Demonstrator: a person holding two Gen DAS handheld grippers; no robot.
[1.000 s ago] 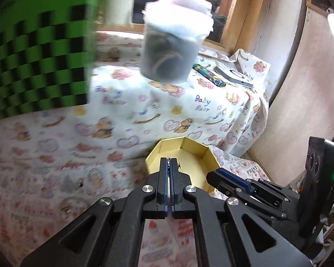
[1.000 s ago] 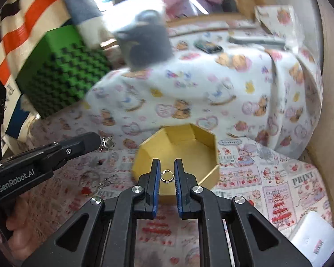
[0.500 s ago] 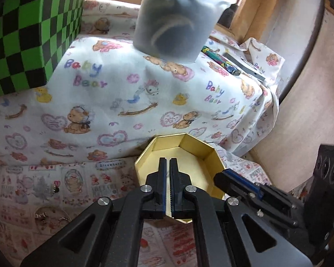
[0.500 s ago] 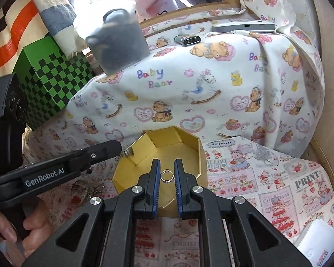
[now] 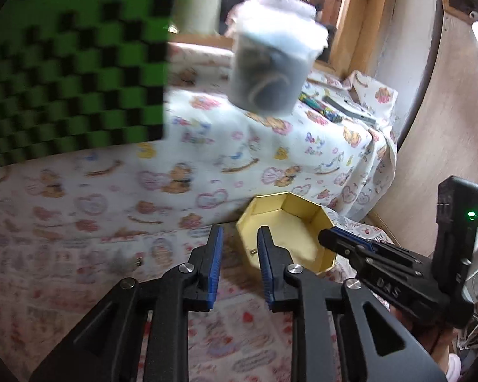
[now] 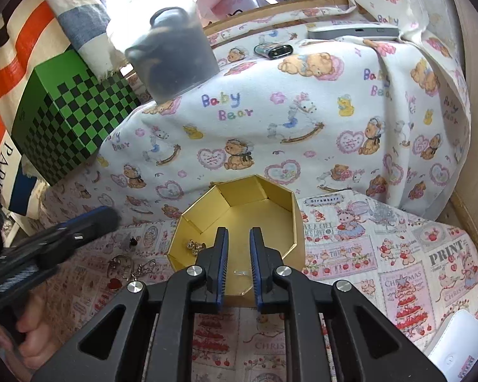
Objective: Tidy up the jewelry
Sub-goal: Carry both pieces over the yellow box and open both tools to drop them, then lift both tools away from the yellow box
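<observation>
The gold octagonal box [image 6: 280, 210] stands open on the printed cloth. My right gripper [image 6: 239, 233] hovers over its near side, jaws a narrow gap apart with nothing pressed between them. A small pale ring [image 6: 241, 273] lies on the box floor below that gap. A gold earring piece [image 6: 194, 245] rests in the box's left corner. My left gripper [image 5: 240, 234] sits at the left rim of the box [image 5: 302, 219], its jaws opening and empty, with a small gold piece [image 5: 253, 251] by its right finger. More jewelry, including a heart charm [image 6: 115, 283], lies on the cloth.
A green checkered box [image 6: 73, 121] stands at the left and a grey lidded jar [image 6: 175, 60] sits on the raised, cloth-covered ledge behind, near a phone [image 6: 353, 33]. A white case [image 6: 455, 347] lies at the front right. A person's hand [image 6: 32, 334] holds the left tool.
The left gripper's jaws have parted and it has drawn back to the left of the box, leaving a gold piece inside. The ring has left the right gripper's pads.
</observation>
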